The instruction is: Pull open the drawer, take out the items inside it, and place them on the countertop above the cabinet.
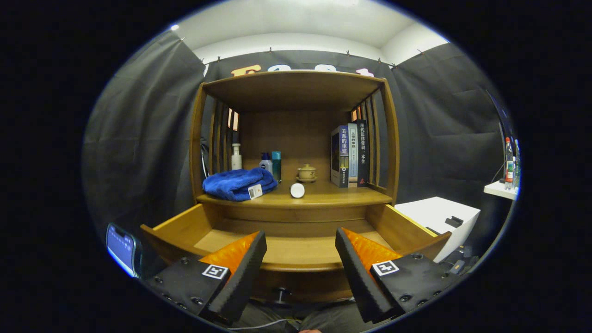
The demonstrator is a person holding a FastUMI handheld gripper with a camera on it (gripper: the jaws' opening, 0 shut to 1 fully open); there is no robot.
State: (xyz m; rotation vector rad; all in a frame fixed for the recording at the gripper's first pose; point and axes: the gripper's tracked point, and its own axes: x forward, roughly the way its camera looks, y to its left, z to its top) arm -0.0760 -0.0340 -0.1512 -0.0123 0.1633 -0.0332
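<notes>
At the far left, beside the cabinet, a phone (121, 249) with a lit screen stood propped near the drawer's front corner. The drawer (296, 252) was pulled out toward the camera, its wooden floor bare as far as could be seen between the fingers. The gripper (300, 259) hung just in front of the drawer's front edge with its fingers spread wide and nothing between them. On the countertop (323, 196) above the drawer, from the left, lay a folded blue towel (238, 183) with a small tag, behind it a white pump bottle (236, 157) and two small bottles (271, 164) side by side. Near the middle a white cylinder (297, 190) lay on its side close to the front edge, with a lidded ceramic cup (306, 173) on a saucer behind it. Further right a row of books (350, 155) stood upright against the slatted side. Beyond the cabinet to the right sat a white box (439, 219).
</notes>
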